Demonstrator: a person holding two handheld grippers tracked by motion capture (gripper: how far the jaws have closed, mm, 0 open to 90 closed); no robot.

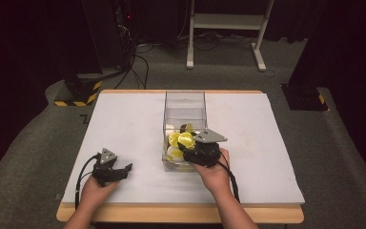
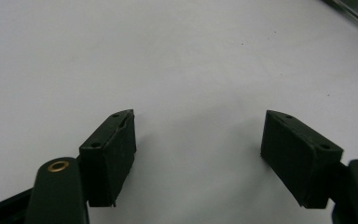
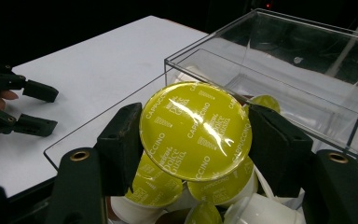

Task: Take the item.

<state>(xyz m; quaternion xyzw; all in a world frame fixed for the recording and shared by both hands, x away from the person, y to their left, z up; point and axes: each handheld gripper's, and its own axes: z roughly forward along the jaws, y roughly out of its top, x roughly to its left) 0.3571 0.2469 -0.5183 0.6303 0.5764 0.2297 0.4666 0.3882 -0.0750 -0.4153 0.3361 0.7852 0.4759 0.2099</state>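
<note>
Right gripper [image 3: 193,135] jaws are clamping a yellow Dolce Gusto cappuccino capsule [image 3: 196,130], foil lid facing up, over the clear box [image 1: 185,107]'s near end. Left gripper [image 1: 110,168] is sitting open on the counter [image 1: 124,119], far left.

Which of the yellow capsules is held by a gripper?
The top capsule, foil lid up, sits between the right gripper's jaws; the others lie loose below it in the box.

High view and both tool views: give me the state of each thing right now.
Left tool: open, nothing between its jaws, low over the white table.
Right tool: shut on capsule.
Capsule: yellow foil lid up, gripped above the box.
Clear box: lidless, other capsules piled at its near end.
</note>
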